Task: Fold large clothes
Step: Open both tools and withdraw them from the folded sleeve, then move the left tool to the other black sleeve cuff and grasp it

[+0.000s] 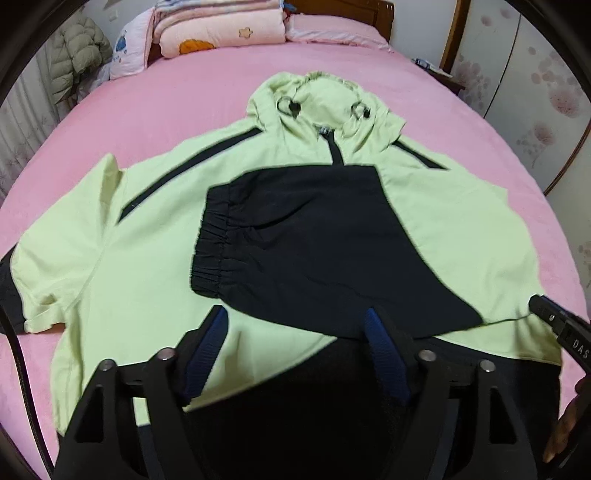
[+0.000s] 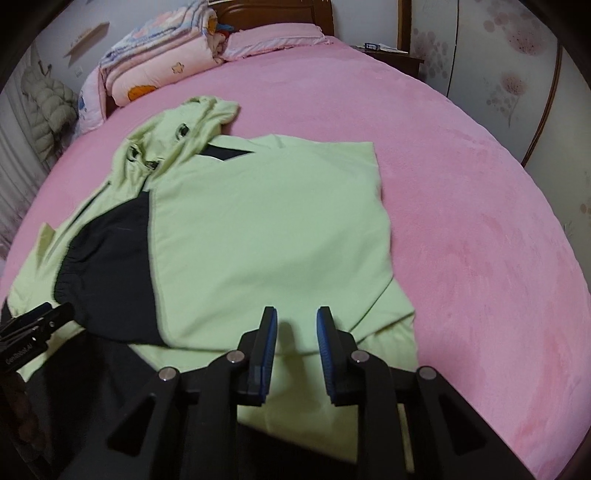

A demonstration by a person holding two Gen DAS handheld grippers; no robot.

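Note:
A light green hooded jacket [image 1: 110, 258] with black panels lies flat on the pink bed, hood toward the headboard. Its right side is folded inward, so the black sleeve with elastic cuff [image 1: 295, 240] lies across the chest. My left gripper [image 1: 295, 328] is open above the jacket's lower hem, holding nothing. My right gripper [image 2: 297, 325] is open over the folded green panel [image 2: 266, 236] near the hem, and it also shows at the right edge of the left wrist view [image 1: 554, 317]. The left gripper shows at the left edge of the right wrist view [image 2: 40, 321].
The pink bed [image 2: 480, 240] spreads wide to the right of the jacket. Folded pink quilts [image 1: 221, 33] and a pillow [image 1: 332, 29] sit at the headboard. A puffy jacket [image 1: 74, 55] hangs at the far left. A nightstand [image 2: 388, 55] stands at the far right.

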